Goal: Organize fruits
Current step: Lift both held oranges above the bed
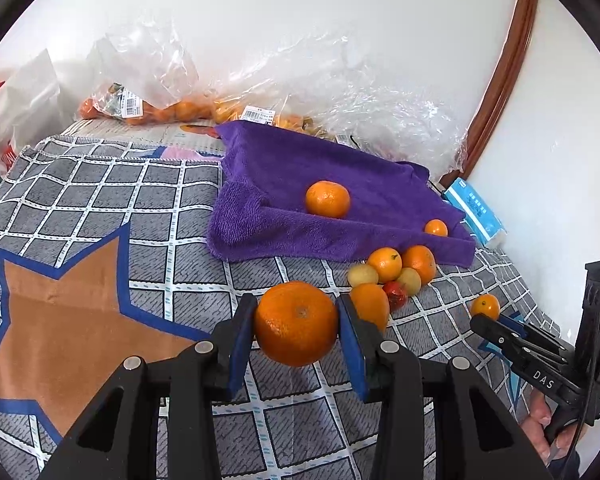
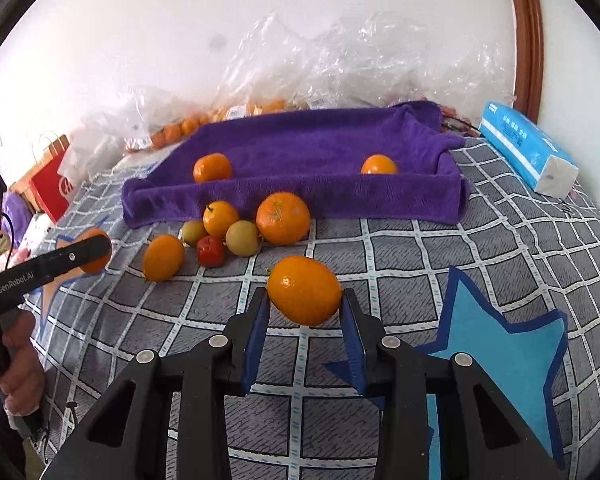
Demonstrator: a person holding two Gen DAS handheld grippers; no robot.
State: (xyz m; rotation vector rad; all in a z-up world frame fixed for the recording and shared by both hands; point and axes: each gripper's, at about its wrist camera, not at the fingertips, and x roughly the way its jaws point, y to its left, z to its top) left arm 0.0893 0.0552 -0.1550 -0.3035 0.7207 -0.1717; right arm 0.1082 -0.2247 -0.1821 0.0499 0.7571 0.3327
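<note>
My left gripper [image 1: 297, 322] is shut on a large orange [image 1: 296, 323] and holds it above the checked cloth [image 1: 100, 208]. My right gripper [image 2: 305, 300] is shut on a smaller oval orange [image 2: 305, 290], also lifted; it shows in the left wrist view [image 1: 485, 306]. A purple towel [image 1: 340, 184] folded into a tray shape holds two oranges [image 1: 327, 199] [image 1: 436, 228]. A pile of loose fruit [image 2: 236, 224] lies in front of the towel: oranges, two yellow-green fruits and a small red one [image 2: 211, 251].
Clear plastic bags with more oranges [image 1: 152, 108] lie along the back wall. A blue tissue pack [image 2: 528, 148] sits at the right of the towel. A red paper bag [image 2: 56, 184] stands at the left edge. A wooden frame [image 2: 526, 32] rises behind.
</note>
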